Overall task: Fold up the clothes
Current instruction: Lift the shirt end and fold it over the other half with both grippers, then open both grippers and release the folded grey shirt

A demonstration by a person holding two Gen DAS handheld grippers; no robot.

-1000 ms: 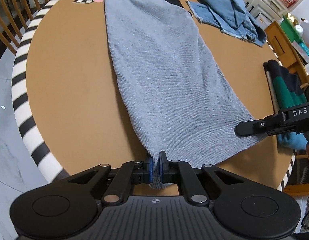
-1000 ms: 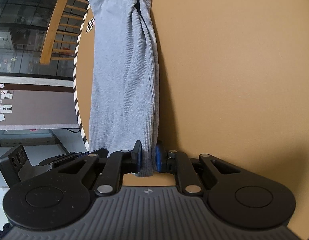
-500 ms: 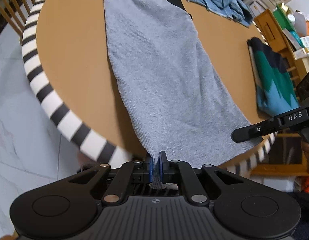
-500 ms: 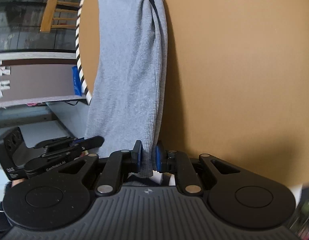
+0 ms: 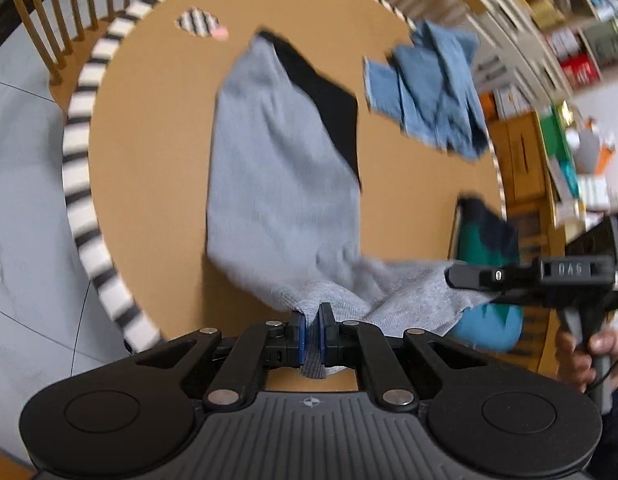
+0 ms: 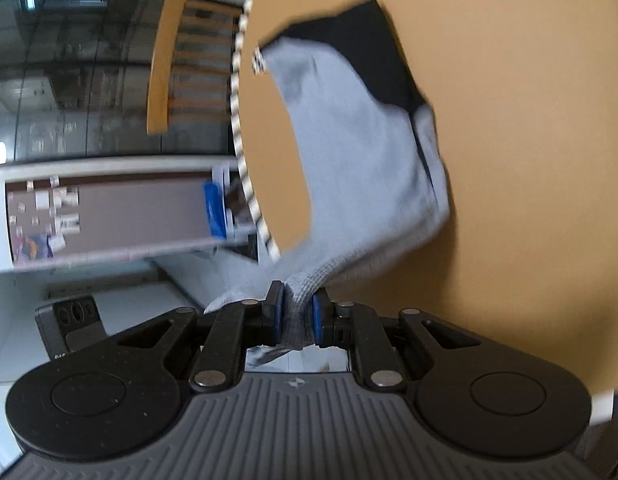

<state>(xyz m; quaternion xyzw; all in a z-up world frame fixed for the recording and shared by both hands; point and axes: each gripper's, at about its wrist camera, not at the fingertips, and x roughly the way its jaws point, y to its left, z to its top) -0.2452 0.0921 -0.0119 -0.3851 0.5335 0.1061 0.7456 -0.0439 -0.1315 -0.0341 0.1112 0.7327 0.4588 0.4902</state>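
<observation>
Grey ribbed knit forms the body of the garment (image 5: 281,184), with a black panel at its far end. Both views are motion-blurred, so the knit texture and the garment's far outline are hard to make out. In the left wrist view the right claw's (image 5: 453,276) fingertips are covered by cloth and only its black body shows at the right edge; a hand (image 5: 589,350) grips its handle, cut off by the frame. Shelves beyond the worktop (image 5: 149,160) are smeared past reading.

The left claw (image 5: 313,334) is clamped on the near hem of the garment: the two blue pads are pressed together with a pinch of grey cloth between them. In the right wrist view the right claw (image 6: 297,320) is likewise clamped on a bunched part of the hem, the pads held slightly apart by the thickness of cloth.

The garment lies lengthwise on the round tan worktop, black end far, hem end near. The far part rests flat; the near part is lifted and creased, sagging between the two claws. A blue denim garment (image 5: 429,88) lies crumpled at the far right of the worktop, apart from the grey one. A green, navy and blue folded piece (image 5: 489,236) sits at the right rim, partly hidden behind the right claw. A checkered marker (image 5: 199,24) lies at the far left.
</observation>
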